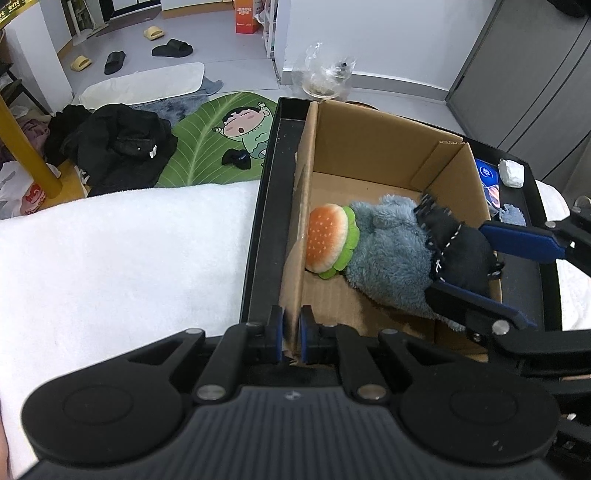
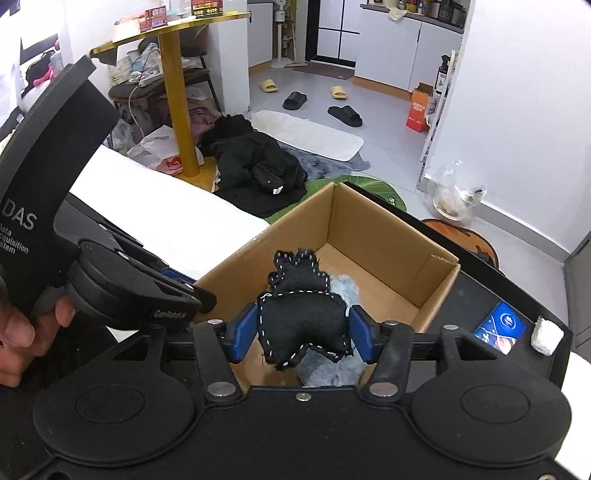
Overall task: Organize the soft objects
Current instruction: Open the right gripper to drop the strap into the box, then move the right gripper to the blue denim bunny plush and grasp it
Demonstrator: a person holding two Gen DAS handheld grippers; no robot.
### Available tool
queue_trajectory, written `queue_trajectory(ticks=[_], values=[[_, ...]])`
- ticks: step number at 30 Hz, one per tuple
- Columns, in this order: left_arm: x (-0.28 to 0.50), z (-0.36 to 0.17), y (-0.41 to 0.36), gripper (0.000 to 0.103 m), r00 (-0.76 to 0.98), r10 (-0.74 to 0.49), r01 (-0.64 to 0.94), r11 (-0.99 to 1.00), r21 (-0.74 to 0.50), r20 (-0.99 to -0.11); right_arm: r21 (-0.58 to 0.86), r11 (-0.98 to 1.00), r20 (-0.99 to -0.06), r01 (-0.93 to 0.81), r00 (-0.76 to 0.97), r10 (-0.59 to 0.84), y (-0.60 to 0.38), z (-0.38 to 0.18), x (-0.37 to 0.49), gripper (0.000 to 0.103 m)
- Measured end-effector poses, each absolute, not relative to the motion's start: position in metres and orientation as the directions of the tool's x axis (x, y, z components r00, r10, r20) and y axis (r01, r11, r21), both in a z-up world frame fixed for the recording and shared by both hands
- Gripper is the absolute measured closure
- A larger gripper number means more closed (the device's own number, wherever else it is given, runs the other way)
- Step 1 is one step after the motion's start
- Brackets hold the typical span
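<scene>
Cardboard box [image 1: 373, 155] wall sits clamped in my left gripper [image 1: 291, 338], jaws nearly together. My right gripper [image 2: 301, 332] stands half wide around the black stitched toy [image 2: 301, 314], pads just clear, above the blue plush [image 1: 388, 254] and burger toy [image 1: 328, 242] inside.

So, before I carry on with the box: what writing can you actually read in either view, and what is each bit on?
"DAS": large letters on the left gripper's handle.
"Data Acquisition System", partly cut off: small print below it.
Embossed brand on the left gripper's head: too blurred to read.
Orange carton on the floor: print too small.
Blue packet on the black tray: logo unreadable.
Boxes on the yellow table: unreadable.
</scene>
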State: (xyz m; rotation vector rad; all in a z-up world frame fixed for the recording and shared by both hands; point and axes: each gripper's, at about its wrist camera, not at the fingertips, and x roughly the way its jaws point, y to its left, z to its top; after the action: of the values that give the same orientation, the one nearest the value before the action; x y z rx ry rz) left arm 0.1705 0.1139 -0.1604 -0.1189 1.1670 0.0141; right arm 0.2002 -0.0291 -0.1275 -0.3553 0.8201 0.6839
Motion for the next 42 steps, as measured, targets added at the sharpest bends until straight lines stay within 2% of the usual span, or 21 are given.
queue_trajectory(ticks=[10,30,33,38,42], values=[[0.17,-0.157,0.11,0.095,0.396,-0.024,-0.077,0.995,-0.059,-0.918,-0.019,0.747,-0.754,-0.665,0.5,0.426,-0.047,-0.124,0.199,0.042],[0.169,-0.149,0.092,0.089,0.456,0.106,-0.082,0.994,0.076,-0.884,-0.001,0.839,-0.738,-0.544,0.567,0.367,-0.13,-0.13,0.226,0.042],[0.171,-0.15,0.091,0.083,0.45,0.129,-0.091,0.991,0.099,-0.883,-0.008,0.86,-0.745,-0.51,0.577,0.335,-0.14,-0.138,0.231,0.041],[0.173,-0.149,0.088,0.057,0.449,0.176,-0.103,0.984,0.145,-0.876,-0.019,0.91,-0.761,-0.413,0.596,0.255,-0.163,-0.157,0.241,0.041],[0.174,-0.148,0.088,0.05,0.441,0.2,-0.12,0.979,0.163,-0.875,-0.021,0.945,-0.78,-0.327,0.597,0.189,-0.181,-0.172,0.255,0.038]])
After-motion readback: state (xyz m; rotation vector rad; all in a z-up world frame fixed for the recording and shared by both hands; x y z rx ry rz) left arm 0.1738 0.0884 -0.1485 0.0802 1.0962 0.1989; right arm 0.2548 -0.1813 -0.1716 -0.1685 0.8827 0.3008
